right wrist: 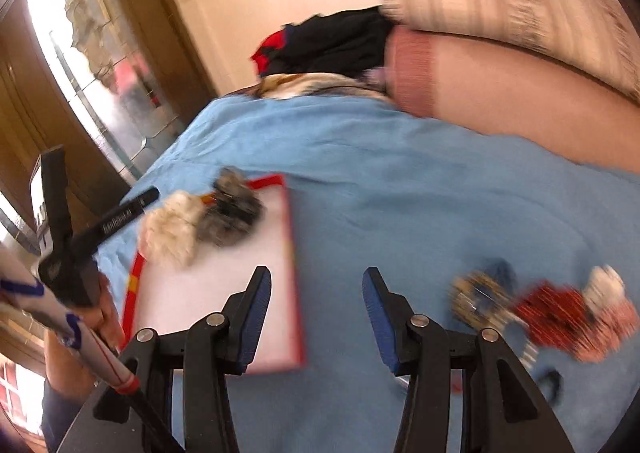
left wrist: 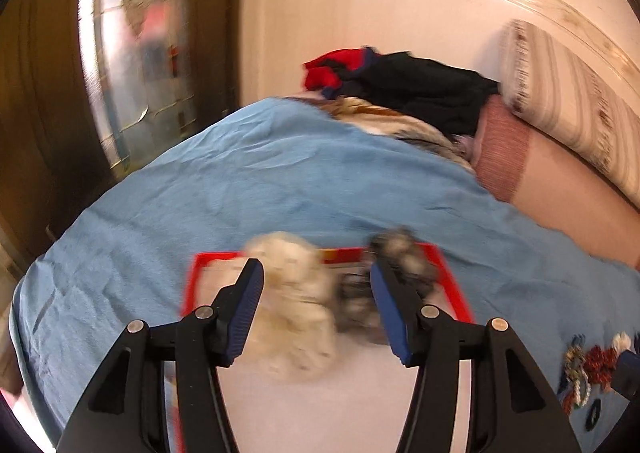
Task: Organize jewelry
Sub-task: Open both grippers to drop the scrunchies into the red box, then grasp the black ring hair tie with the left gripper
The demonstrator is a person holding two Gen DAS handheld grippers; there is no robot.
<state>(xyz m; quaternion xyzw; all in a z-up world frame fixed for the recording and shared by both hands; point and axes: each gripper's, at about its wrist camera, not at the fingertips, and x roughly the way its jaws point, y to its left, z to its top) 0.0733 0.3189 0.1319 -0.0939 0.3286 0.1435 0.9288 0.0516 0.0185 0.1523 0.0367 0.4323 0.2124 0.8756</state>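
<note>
A blue blanket [left wrist: 280, 181] is covering the bed, with a pile of dark and red clothing [left wrist: 404, 85] and a striped pillow [left wrist: 568, 101] lying at its far end. A white tray with a red rim [right wrist: 294, 253] is resting flat on the blanket. A cream furry piece [left wrist: 292, 305] and a grey furry piece [left wrist: 404, 265] are lying side by side, touching, in the tray's far part; both are blurred, so their exact form cannot be told. The left gripper [left wrist: 316, 293] is hovering over the tray with its jaws spread wide and nothing between them, the two furry pieces showing in the gap. The right gripper [right wrist: 316, 317] is likewise released, its jaws apart above the tray's right edge and the blanket. A cluster of beaded jewelry [right wrist: 548, 313], gold-blue, red and pale, is lying on the blanket well to the right of the tray.
</note>
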